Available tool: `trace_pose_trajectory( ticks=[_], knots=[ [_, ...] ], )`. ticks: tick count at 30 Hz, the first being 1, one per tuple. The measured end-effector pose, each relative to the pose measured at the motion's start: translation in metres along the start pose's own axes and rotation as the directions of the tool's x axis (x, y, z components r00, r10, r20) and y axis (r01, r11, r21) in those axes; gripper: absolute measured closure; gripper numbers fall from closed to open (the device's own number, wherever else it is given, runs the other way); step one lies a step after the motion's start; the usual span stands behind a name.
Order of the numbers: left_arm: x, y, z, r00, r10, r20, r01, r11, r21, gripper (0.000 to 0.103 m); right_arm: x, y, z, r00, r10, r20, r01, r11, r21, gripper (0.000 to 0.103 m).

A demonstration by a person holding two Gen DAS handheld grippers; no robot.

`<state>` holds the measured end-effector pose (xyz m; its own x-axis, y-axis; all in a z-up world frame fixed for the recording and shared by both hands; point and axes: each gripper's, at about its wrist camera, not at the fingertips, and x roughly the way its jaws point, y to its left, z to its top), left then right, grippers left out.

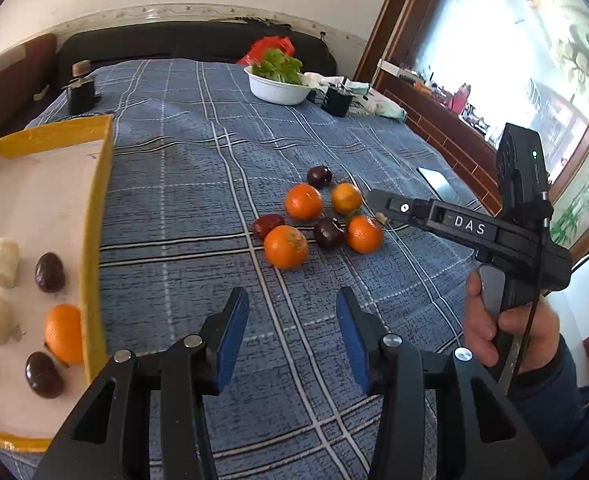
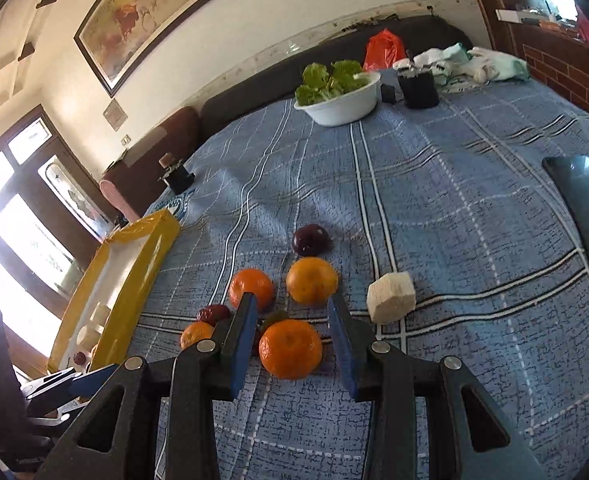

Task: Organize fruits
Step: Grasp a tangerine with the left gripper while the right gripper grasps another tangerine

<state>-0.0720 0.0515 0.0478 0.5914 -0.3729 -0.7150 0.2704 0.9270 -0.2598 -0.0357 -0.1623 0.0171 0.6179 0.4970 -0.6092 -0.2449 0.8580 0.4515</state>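
Note:
A pile of fruit lies on the blue plaid cloth [image 1: 198,184]: several oranges [image 1: 285,247], dark plums [image 1: 328,233] and a red date [image 1: 268,225]. My left gripper [image 1: 292,320] hangs open in front of the pile with nothing between its fingers. At the left is a yellow-rimmed tray [image 1: 98,216] holding an orange [image 1: 64,334], plums, white chunks and a date. My right gripper [image 2: 292,316] is open. Its blue pads flank the nearest orange [image 2: 290,348] without touching it. A white chunk [image 2: 391,298] sits just right of it. A hand [image 1: 494,320] holds the right gripper [image 1: 376,204] at the pile's right side.
A white bowl of lettuce [image 2: 340,104] stands at the far end, with a black holder [image 2: 418,88], a red bag [image 2: 384,50] and crumpled cloths beside it. A phone [image 2: 582,200] lies at the right. A small black object [image 1: 80,92] sits at the far left.

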Motion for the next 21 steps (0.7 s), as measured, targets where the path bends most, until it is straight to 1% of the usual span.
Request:
trace_pose_trajectory(
  ticks=[1,3,6,12,14,16,20,21],
  knots=[
    [0.002,-0.001,0.002,1.0,0.001,-0.003,-0.001,1.0,0.004,0.052,0.003,0.0,-0.001,1.0,0.009,-0.015,-0.009,1.0,0.001,0.059],
    [0.008,-0.003,0.006,1.0,0.003,-0.016,-0.003,1.0,0.012,0.05,0.008,0.001,-0.004,0.999,0.007,-0.042,-0.008,1.0,-0.008,0.059],
    [0.015,-0.004,0.013,1.0,0.013,-0.021,-0.013,1.0,0.018,0.05,0.01,0.002,-0.007,0.998,0.0,-0.057,-0.001,1.0,-0.018,0.054],
    [0.038,-0.004,0.025,0.997,0.063,-0.036,-0.061,0.997,0.039,0.05,0.017,0.005,-0.014,0.994,-0.003,-0.108,-0.001,0.999,-0.037,0.054],
    [0.044,-0.002,0.028,0.997,0.065,-0.044,-0.063,0.998,0.029,0.05,0.017,0.006,-0.016,0.994,-0.002,-0.11,-0.002,0.999,-0.042,0.056],
    [0.052,-0.002,0.031,0.996,0.073,-0.053,-0.072,0.997,0.027,0.05,0.016,0.004,-0.017,0.994,-0.007,-0.11,0.002,0.999,-0.038,0.062],
    [0.061,-0.006,0.033,0.994,0.093,-0.051,-0.091,0.995,0.037,0.051,0.011,0.0,-0.015,0.996,0.006,-0.089,-0.008,1.0,-0.02,0.062],
    [0.063,-0.005,0.032,0.994,0.1,-0.048,-0.098,0.994,0.039,0.055,0.009,0.0,-0.014,0.997,0.008,-0.081,-0.009,1.0,-0.019,0.062]
  ],
)
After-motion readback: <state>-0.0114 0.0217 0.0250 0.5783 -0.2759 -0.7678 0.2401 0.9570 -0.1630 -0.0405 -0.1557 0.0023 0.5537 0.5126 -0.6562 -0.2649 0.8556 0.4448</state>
